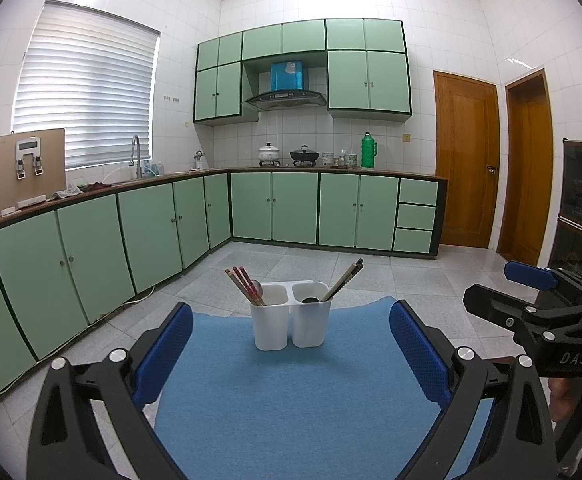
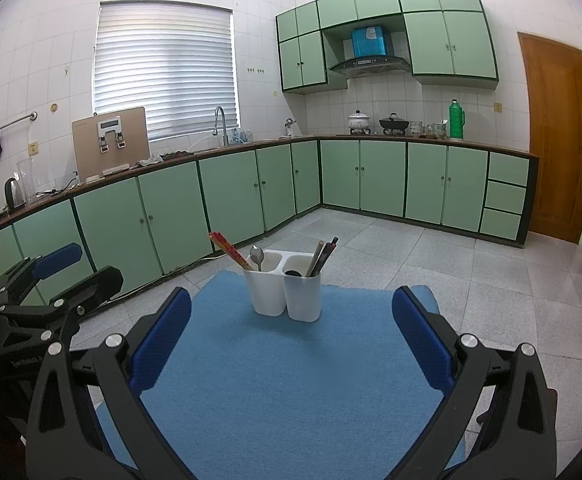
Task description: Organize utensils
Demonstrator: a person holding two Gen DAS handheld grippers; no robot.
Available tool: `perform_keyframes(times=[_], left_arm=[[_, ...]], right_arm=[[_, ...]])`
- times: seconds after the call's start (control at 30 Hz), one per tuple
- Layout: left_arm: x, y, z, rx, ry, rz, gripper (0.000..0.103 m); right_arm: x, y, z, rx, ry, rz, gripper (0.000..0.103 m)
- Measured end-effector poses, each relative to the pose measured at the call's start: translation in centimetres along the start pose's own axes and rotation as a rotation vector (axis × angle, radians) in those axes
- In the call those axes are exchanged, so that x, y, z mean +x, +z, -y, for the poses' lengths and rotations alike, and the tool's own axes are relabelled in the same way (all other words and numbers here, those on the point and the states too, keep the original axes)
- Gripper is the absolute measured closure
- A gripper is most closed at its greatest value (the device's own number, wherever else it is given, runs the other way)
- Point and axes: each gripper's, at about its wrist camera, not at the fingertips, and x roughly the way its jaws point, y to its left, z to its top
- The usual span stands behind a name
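Observation:
A white two-compartment utensil holder stands on a blue mat. Its left compartment holds red chopsticks and a metal spoon. Its right compartment holds dark chopsticks and a dark spoon. My left gripper is open and empty, in front of the holder. My right gripper is open and empty, also in front of it. Each gripper shows at the edge of the other's view.
Green base cabinets run along the left and far walls under a counter with a sink tap, pots and a green flask. Wooden doors stand at the right. Grey tiled floor surrounds the mat.

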Motion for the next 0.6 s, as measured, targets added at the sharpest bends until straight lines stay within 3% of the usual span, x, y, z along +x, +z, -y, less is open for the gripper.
perform_keyframes(times=[0.6], left_arm=[[0.06, -0.20, -0.27, -0.006, -0.006, -0.004, 0.006]], right_arm=[[0.44, -0.41, 0.57, 0.013, -0.006, -0.008, 0.005]])
